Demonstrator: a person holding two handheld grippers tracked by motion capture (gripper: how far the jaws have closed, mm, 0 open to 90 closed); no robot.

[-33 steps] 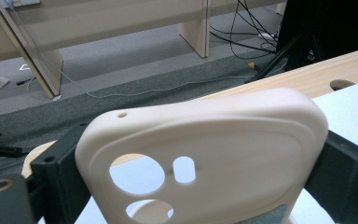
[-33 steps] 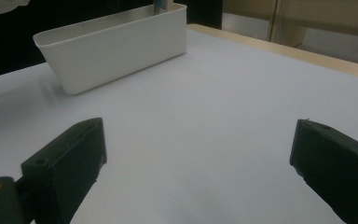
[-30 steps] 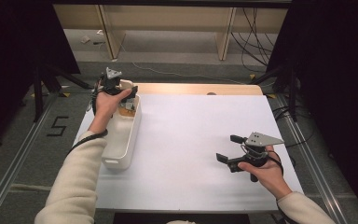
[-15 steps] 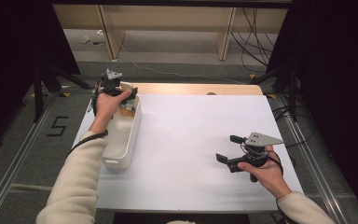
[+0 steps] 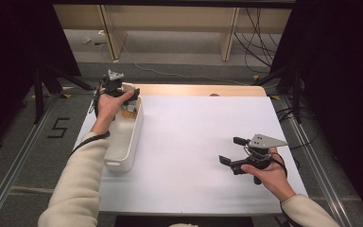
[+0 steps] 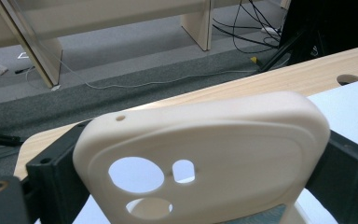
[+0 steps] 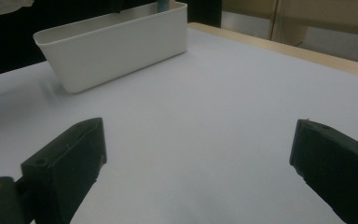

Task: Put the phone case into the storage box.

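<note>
Fingers (image 6: 56, 186) on the left gripper (image 5: 115, 85) are clamped on a cream phone case (image 6: 205, 158), held over the far end of the white bin (image 5: 123, 163). Right gripper (image 5: 238, 153) sits wide open and empty above the desk (image 5: 194, 142). Looks like it's mid-lift out of the bin, probably; next it needs setting down on open desk.

A grey carpeted floor (image 5: 179, 66) strewn with black cables (image 5: 260, 28) stretches past pale wooden furniture legs (image 5: 111, 33), flanked by dark curtains (image 5: 340, 71).
</note>
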